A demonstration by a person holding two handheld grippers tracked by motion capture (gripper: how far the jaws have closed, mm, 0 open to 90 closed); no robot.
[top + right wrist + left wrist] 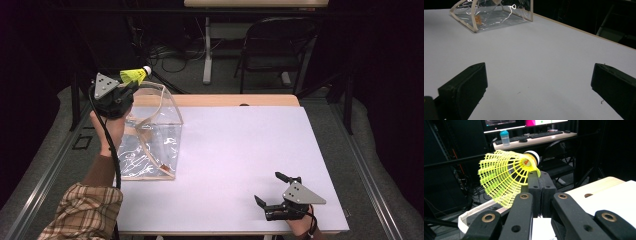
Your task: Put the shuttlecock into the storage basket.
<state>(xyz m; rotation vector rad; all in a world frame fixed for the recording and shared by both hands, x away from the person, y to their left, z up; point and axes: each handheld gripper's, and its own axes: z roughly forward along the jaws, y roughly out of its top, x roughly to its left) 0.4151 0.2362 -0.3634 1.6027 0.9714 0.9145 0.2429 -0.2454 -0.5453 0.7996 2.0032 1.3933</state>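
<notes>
A yellow plastic shuttlecock (135,75) with a white cork tip is pinched in my left gripper (127,86), raised above the back left corner of the table. In the left gripper view the jaws stand together on the rim of the shuttlecock (504,176), my left gripper (539,176) shut on it. Below it stands a clear plastic bag (150,135) with beige trim, its mouth upward. My right gripper (272,188) rests near the table's front right edge, open and holding nothing. In the right gripper view my right gripper (536,82) has bare table between its jaws, and the bag (491,15) lies far off.
The white table top (240,150) stretches between the bag and the right gripper. A folding chair (275,45) and a table leg (207,50) with cables stand behind the table. A desk with a bottle (504,138) and keyboards is farther back.
</notes>
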